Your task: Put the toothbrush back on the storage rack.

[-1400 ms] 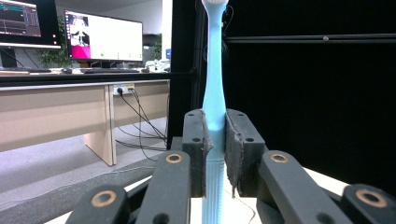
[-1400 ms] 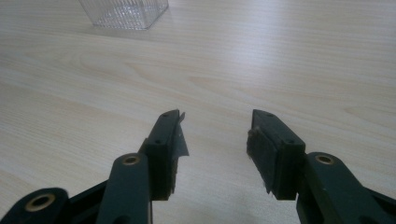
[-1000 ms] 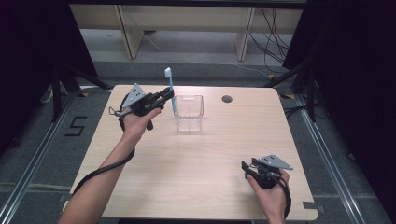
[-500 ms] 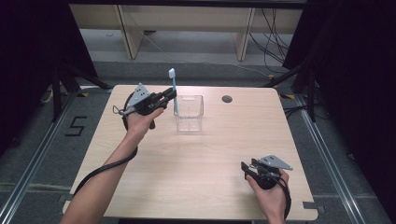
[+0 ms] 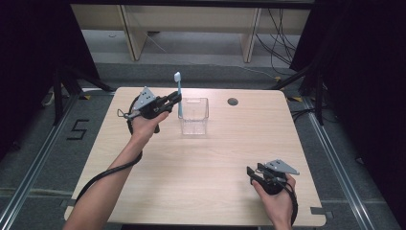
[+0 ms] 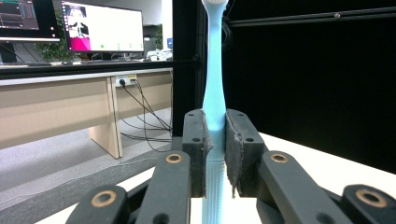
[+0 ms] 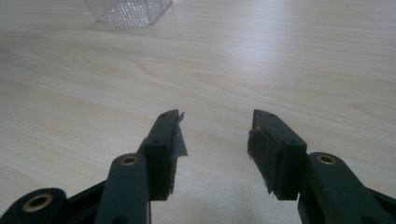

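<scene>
Two hand-held grippers were in play, one loaded, one idle.

High view: left hand-held gripper (image 5: 175, 99) was at the far left of the desk (image 5: 201, 191), clamped on a light blue toothbrush (image 5: 179, 94). The brush stood just left of the clear square cup (image 5: 194, 115), lifted off the desk, its lower end level with the cup's near-left rim; I couldn't tell whether it touched. Long axis was near vertical, white head up, handle end down. My read: held upright like that so it can drop handle-first into the cup. Right hand-held gripper (image 5: 251, 172) sat at the near right of the desk, well apart from the cup, likely parked to stay out of the way.

Left gripper view: left hand-held gripper (image 6: 215, 140) had both pads tight on the toothbrush (image 6: 214, 84), gripping where the smooth neck meets the ribbed handle. The neck ran straight up out of the jaws, with the head (image 6: 215, 3) cut by the top edge. The grip looked centred, so the brush shouldn't swing.

Right gripper view: right hand-held gripper (image 7: 215, 140) had its jaws spread with nothing between them, low over bare desk (image 7: 280, 60). The base of the cup (image 7: 128, 10) showed far ahead, to the left.
</scene>
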